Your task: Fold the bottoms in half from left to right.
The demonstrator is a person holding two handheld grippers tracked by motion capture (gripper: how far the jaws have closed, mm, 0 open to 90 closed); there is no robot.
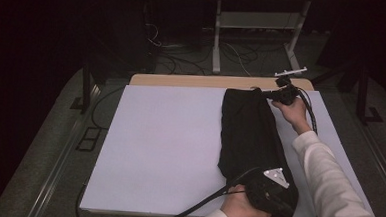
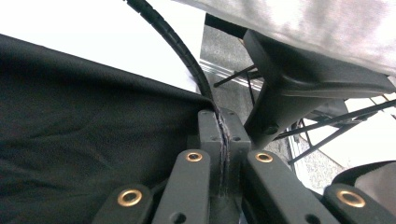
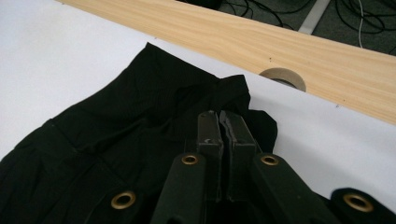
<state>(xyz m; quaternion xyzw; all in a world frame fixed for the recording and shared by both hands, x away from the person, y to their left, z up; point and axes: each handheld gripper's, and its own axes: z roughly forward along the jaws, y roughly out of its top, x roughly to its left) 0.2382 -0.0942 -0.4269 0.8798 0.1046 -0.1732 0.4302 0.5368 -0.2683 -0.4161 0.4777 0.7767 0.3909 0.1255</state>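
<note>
A long black garment (image 1: 250, 131) lies folded lengthwise on the right half of the white table cover (image 1: 169, 147). At its near end my left gripper (image 1: 272, 190) is shut, and in the left gripper view a fold of the black garment (image 2: 93, 140) is pinched between the closed jaws of the left gripper (image 2: 223, 140). At the far end my right gripper (image 1: 268, 93) points left onto the cloth. In the right gripper view the right gripper (image 3: 219, 126) has its jaws pressed together on a bunched corner of the garment (image 3: 116, 140).
A bare wooden strip (image 1: 192, 81) runs along the table's far edge, with a round cable hole (image 3: 282, 77) in it. Loose cables (image 1: 183, 63) and a white frame leg (image 1: 217, 39) stand on the floor behind. A black cable (image 1: 201, 204) trails off the near edge.
</note>
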